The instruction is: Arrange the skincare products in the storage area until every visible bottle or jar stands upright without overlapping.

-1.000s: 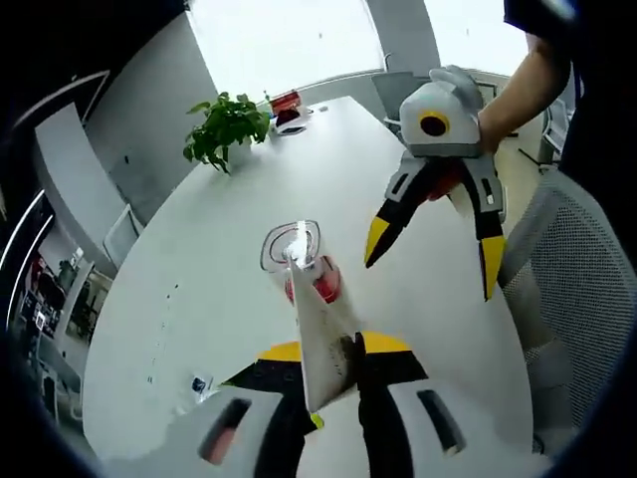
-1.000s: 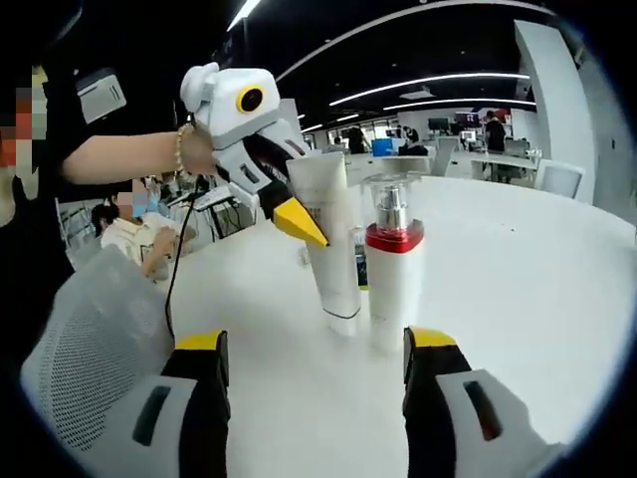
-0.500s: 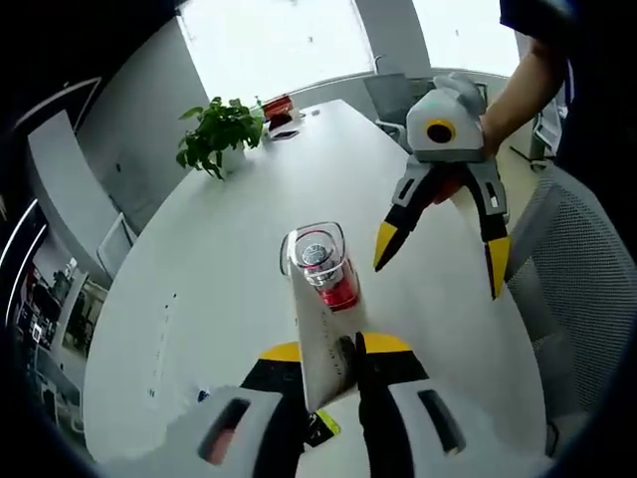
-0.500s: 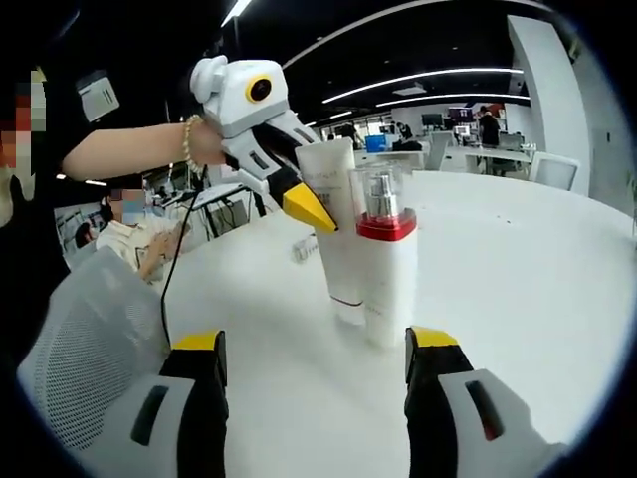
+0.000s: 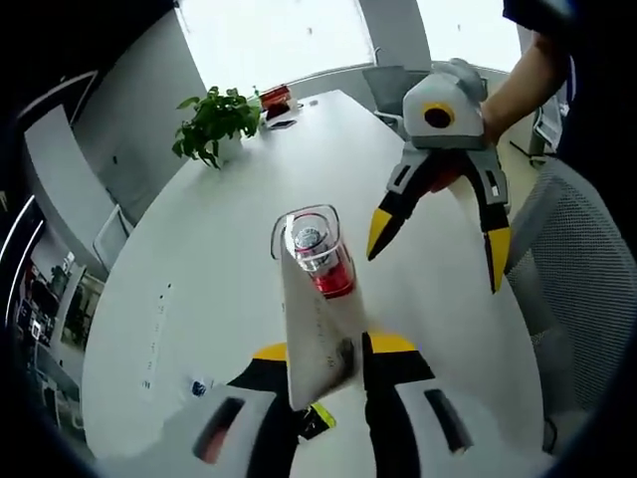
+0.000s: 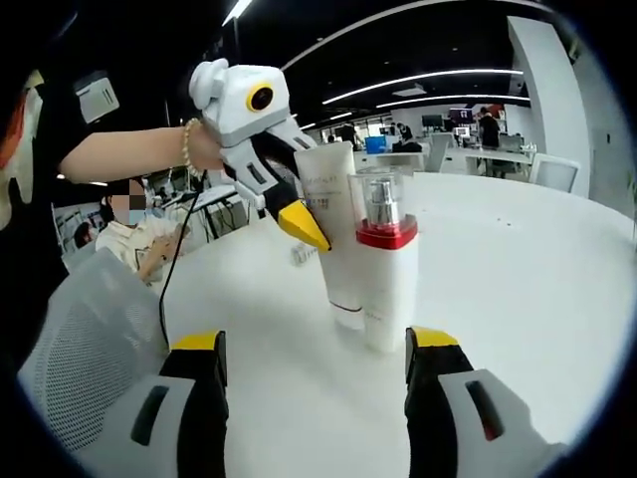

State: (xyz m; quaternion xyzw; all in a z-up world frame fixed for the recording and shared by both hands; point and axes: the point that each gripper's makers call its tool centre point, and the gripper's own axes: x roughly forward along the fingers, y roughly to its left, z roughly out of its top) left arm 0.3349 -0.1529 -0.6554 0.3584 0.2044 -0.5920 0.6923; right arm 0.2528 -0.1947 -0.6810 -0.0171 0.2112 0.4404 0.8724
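- The left gripper (image 6: 299, 221) is pinching the white tube (image 6: 335, 234) near its crimped upper end, holding it cap-down on the white table (image 6: 518, 269); in the left gripper view that same tube (image 5: 317, 334) rises between its yellow-tipped jaws.
- Right beside the tube stands the pump bottle (image 6: 385, 264) with its red collar and clear cap, already upright. From the right gripper view the two look touching or nearly so (I can't tell which from here).
- The right gripper (image 5: 438, 234) hangs above the table with its jaws spread wide and nothing between them, just off to the side of the bottle (image 5: 317, 254).
- To my eye the step in hand is settling the tube on its cap. Done well, that means keeping it vertical and making sure the cap sits flat on the table before the jaws let go.
- I'd ease the jaws apart slowly and lift straight up, because a sideways tug would tip a tall, narrow-footed tube into the bottle and could topple both.
- A small gap between tube and bottle would be wise, so neither leans on the other; the free right gripper could steady the bottle if needed.
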